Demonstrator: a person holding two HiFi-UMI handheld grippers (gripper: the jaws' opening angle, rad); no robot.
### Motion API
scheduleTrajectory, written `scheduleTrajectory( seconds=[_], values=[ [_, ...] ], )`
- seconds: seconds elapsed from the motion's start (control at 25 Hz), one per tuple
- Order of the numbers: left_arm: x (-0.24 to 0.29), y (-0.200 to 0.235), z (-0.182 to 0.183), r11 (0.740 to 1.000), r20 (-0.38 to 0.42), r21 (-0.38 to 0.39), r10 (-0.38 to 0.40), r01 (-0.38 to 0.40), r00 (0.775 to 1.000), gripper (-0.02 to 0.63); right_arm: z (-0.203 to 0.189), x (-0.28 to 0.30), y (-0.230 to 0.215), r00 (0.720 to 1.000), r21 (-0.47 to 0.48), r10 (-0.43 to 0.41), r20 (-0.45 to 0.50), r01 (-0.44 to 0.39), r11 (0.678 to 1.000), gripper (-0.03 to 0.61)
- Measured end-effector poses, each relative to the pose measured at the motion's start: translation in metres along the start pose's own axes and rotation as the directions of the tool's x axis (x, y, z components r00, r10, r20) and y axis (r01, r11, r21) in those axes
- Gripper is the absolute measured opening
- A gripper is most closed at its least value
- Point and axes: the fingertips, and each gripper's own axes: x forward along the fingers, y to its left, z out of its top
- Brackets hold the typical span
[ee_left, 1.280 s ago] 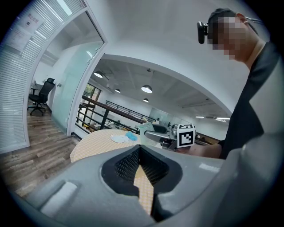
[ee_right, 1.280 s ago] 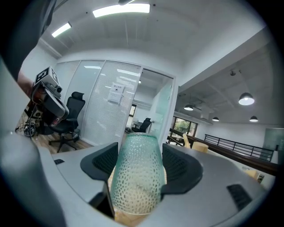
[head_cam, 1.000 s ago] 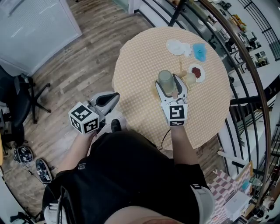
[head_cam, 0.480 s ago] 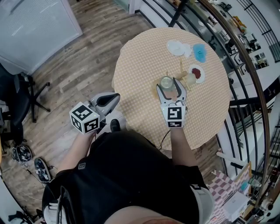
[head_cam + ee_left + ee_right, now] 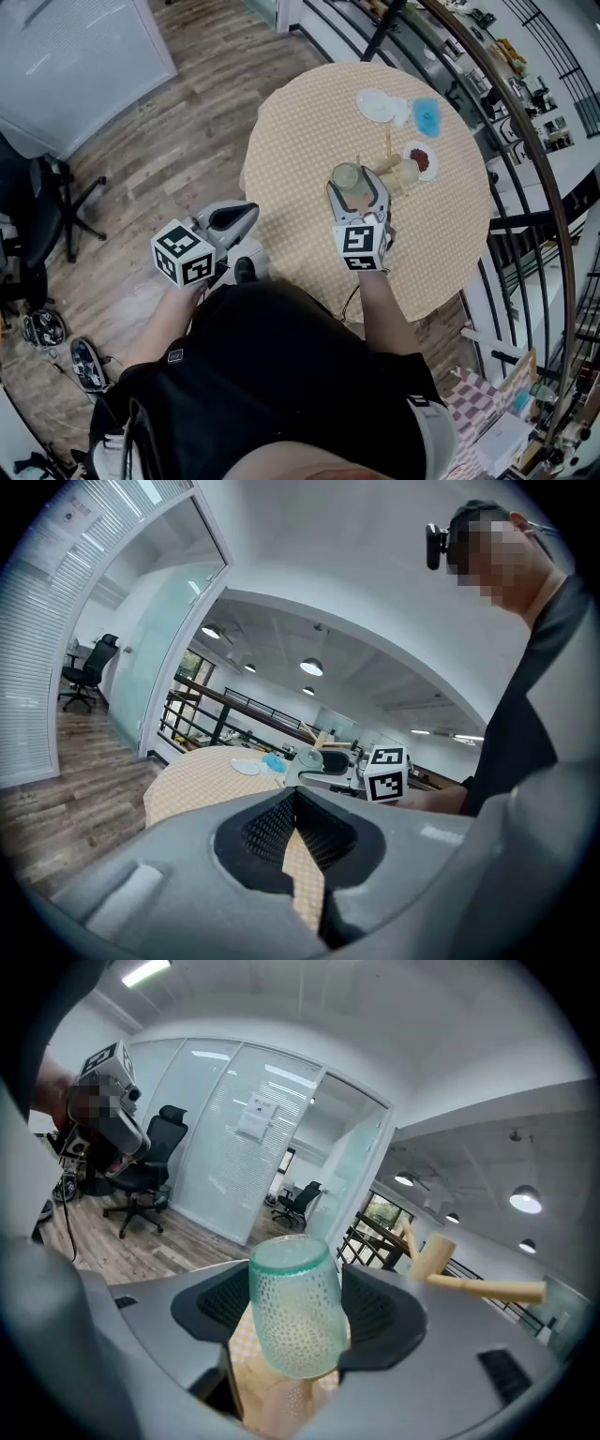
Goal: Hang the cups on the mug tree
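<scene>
HEAD VIEW
- R side: your right gripper (image 5: pixel 356 185) is clamped on the green glass cup (image 5: pixel 347 175). It's mid-frame over the desk (image 5: pixel 300 141), just left of the mug tree (image 5: pixel 388 148).
- L side: your left gripper (image 5: pixel 242 211) hangs off the desk at centre-left, over the wood floor (image 5: pixel 169 141), doing nothing.
- Others: a white item (image 5: pixel 377 101), blue item (image 5: pixel 427 112) and red-and-white item (image 5: pixel 422 157) sit on the desk, upper right, near the tree. Prob. more cups, but too small to be sure.
- Tree: no cup seen hanging on it.

LEFT GRIPPER VIEW
- Jaws: together, nothing btwn them.
- Bkgd: desk mid-frame, far off. The right gripper w/ the cup shows just right of centre.

RIGHT GRIPPER VIEW
- Grip: cup stands upright btwn the jaws, bottom centre, pads against its sides.
- Peg: a wooden peg (image 5: pixel 483 1288) of the tree pokes in at right, apart from the cup.

PROGRESS
- Done: looks like nothing hung yet. You've got cup no. 1 in hand, close to the tree.
- Left: get this one onto a peg, then any others on the desk.
</scene>
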Motion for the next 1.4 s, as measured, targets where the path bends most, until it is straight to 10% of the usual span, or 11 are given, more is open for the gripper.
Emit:
scheduleTrajectory(
  seconds=[1.4],
  values=[
    [-0.006,0.003,-0.008,0.998,0.0,-0.021,-0.056,0.056,0.998,0.006,-0.02,0.009,0.007,0.993,0.154,0.016,-0.116,0.002,0.988,0.336]
  ],
)
